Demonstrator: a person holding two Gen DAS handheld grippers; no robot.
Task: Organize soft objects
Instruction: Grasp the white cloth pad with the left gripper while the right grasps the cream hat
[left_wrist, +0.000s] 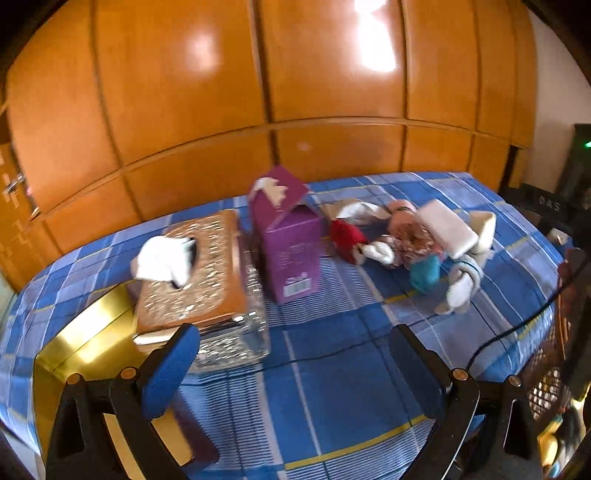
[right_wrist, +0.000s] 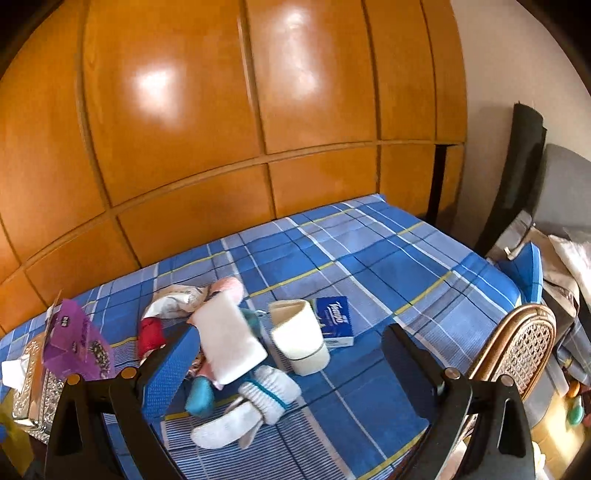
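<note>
Left gripper (left_wrist: 295, 369): jaws are seen spread wide with nothing between them; it is held above the checked blue bedcover (left_wrist: 351, 387).
Right gripper (right_wrist: 288, 373): jaws are likewise spread wide and nothing is gripped; the soft pile is framed between its fingers.
White sock pair (right_wrist: 258, 402): rolled and banded, it is laid at the near edge of the pile, at 6 o'clock from the white pad; in the left view it is found at 3 o'clock (left_wrist: 461, 284).
White pad (right_wrist: 229, 339): it is tilted across the pile's top, just beside the cream cup.
Teal sock (right_wrist: 201, 398): it is partly tucked under the white pad, at 9 o'clock from the white sock pair.
Red sock (right_wrist: 151, 332): it is placed at 9 o'clock of the pile.
Cream cup (right_wrist: 299, 339): it is tipped over, touching the blue tissue pack (right_wrist: 338, 321) at its 2 o'clock.
Purple carton (left_wrist: 288, 236): it stands upright at 12 o'clock in the left view, between the pile and the tissue box.
Tissue box (left_wrist: 195, 273): ornate, a white tissue is seen sticking out of its top; it is set at 10 o'clock, beside the gold box (left_wrist: 85, 339).
</note>
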